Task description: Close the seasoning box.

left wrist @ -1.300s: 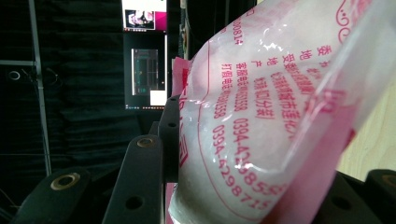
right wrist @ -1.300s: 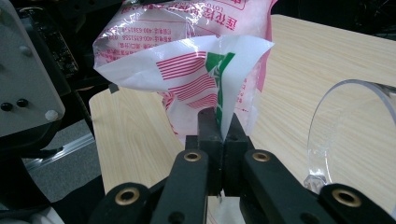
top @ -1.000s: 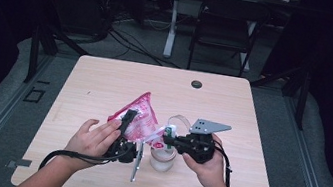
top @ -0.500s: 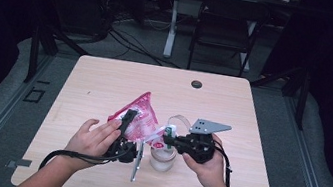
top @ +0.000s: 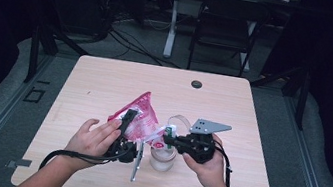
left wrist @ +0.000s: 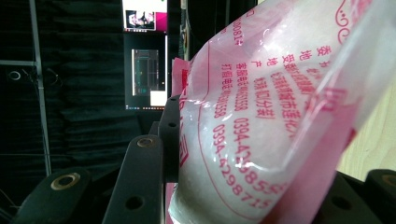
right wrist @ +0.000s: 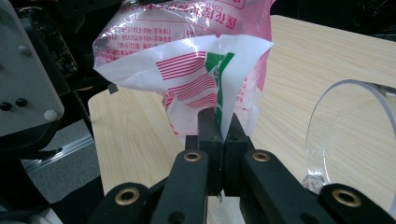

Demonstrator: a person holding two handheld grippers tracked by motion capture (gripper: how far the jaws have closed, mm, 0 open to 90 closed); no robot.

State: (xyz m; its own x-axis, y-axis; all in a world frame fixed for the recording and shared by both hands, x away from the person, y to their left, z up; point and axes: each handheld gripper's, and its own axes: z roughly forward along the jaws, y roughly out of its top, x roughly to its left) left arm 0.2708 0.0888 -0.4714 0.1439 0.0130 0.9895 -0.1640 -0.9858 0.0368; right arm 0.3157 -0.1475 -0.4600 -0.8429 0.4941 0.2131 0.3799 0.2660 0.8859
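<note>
My left gripper (top: 128,120) lies tipped on its side, jaws clamped around the pink bag (top: 139,117) held above the table (top: 106,79). My right gripper (top: 171,138) points level leftward, jaws pinched tight on the bag's corner, over the clear cup (top: 163,159).

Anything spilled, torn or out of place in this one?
Nothing stands out. The pink bag is gripped by the left gripper and the right gripper above the clear cup, with no spill visible on the table.

A light wooden table (top: 105,84) carries a clear glass jar (top: 162,159) and a small black disc (top: 197,84).
</note>
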